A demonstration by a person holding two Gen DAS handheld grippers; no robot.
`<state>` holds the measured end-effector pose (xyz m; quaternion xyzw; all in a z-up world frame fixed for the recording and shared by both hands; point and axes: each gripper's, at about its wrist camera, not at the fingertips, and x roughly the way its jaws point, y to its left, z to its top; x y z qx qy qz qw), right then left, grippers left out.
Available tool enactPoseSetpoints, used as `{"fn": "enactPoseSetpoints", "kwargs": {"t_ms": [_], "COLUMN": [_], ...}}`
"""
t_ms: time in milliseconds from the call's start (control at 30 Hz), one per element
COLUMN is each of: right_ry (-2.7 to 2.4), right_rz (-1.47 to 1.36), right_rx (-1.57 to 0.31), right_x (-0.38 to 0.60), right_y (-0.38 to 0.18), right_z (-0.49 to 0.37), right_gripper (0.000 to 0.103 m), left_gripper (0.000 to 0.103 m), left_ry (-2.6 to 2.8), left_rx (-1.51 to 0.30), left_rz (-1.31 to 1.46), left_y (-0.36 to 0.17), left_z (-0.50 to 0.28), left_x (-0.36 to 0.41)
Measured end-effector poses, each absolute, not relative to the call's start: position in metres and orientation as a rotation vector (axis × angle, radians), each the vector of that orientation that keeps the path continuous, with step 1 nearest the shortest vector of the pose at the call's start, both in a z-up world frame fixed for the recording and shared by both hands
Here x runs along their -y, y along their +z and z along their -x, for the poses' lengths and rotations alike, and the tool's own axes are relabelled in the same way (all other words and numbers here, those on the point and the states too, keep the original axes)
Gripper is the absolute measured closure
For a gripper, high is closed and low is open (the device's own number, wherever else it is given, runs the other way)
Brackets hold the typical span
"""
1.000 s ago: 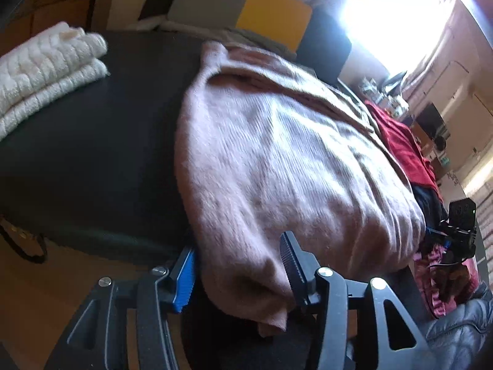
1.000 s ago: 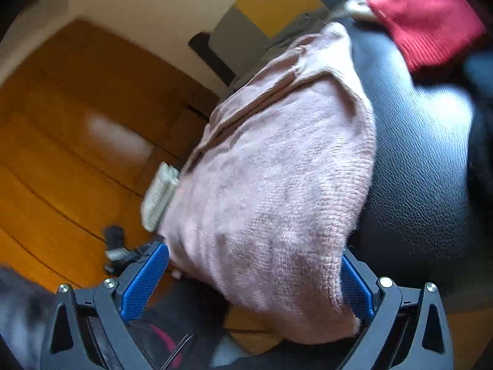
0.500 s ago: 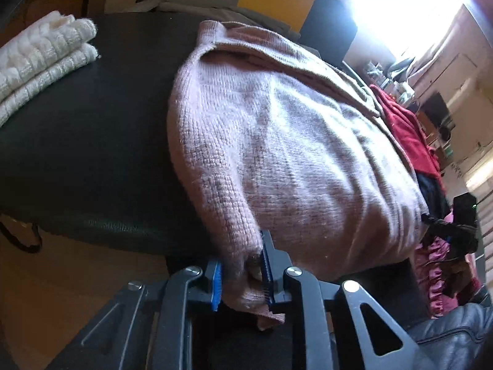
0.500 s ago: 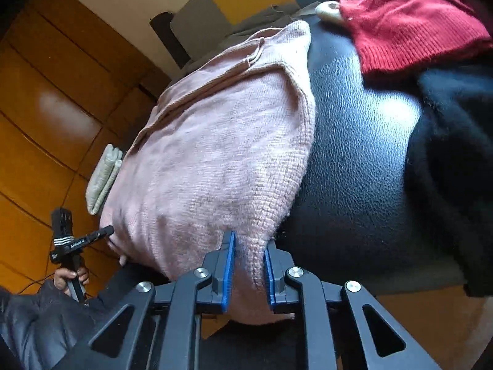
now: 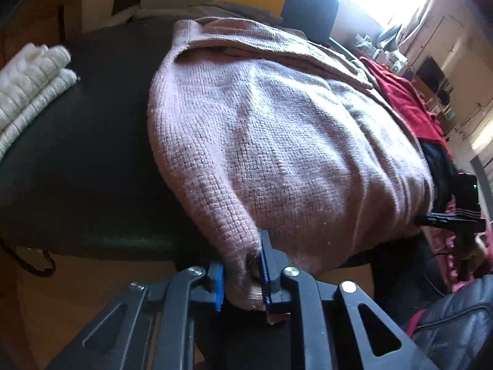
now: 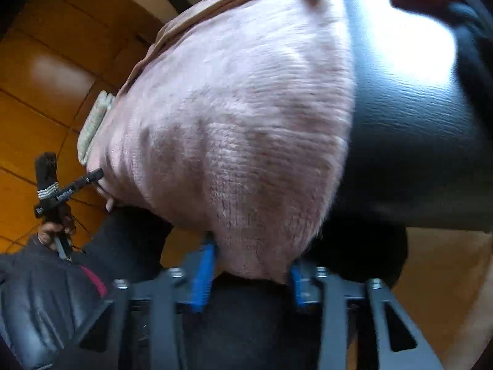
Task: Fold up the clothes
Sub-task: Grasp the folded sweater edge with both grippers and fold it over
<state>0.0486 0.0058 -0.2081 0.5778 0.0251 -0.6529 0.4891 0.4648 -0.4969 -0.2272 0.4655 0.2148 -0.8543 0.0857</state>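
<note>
Pink knit sweater (image 5: 277,141) spread over black leather seat (image 5: 77,154), near corner clamped between closing left gripper (image 5: 242,280) fingers. White folded knit (image 5: 27,80) at far left, red garment (image 5: 409,104) beyond. Right wrist view, blurred: sweater hem between right gripper (image 6: 249,280) fingers, opening, pads apparently off cloth.

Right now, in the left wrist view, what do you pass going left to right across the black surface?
Folded cream knitted towel → bare black leather surface → dusty-pink knitted sweater → red knitted garment.
</note>
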Motion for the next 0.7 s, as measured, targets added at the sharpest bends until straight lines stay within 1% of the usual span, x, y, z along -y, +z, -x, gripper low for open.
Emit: {"fn": "enactPoseSetpoints", "kwargs": {"t_ms": [33, 200, 300, 433, 600, 700], "right_ry": [-1.590, -1.557, -1.530, -1.518, -1.566, -1.615], "right_rz": [-1.390, -1.271, -1.184, -1.087, -0.987, -0.962], "right_rx": [-0.049, 0.042, 0.140, 0.236, 0.315, 0.351], "right_x": [-0.003, 0.003, 0.007, 0.021, 0.056, 0.083], "right_y": [-0.204, -0.155, -0.120, -0.086, -0.053, -0.043], "right_z": [-0.048, -0.045, -0.037, -0.017, 0.032, 0.078], "right_gripper": [0.083, 0.083, 0.083, 0.083, 0.083, 0.083], "left_gripper": [0.088, 0.088, 0.088, 0.088, 0.088, 0.088], "left_ry": [-2.573, -2.722, -2.816, -2.903, -2.972, -2.930], "left_rx": [-0.684, -0.903, -1.021, -1.152, -1.220, -1.238], "left_rz": [-1.381, -1.305, -1.197, -1.012, -0.857, -0.840], "left_y": [-0.224, -0.198, -0.177, -0.148, -0.116, -0.118], "left_z": [-0.466, -0.469, -0.465, -0.442, -0.385, -0.344], "left_x": [0.500, 0.517, 0.531, 0.557, 0.598, 0.624]}}
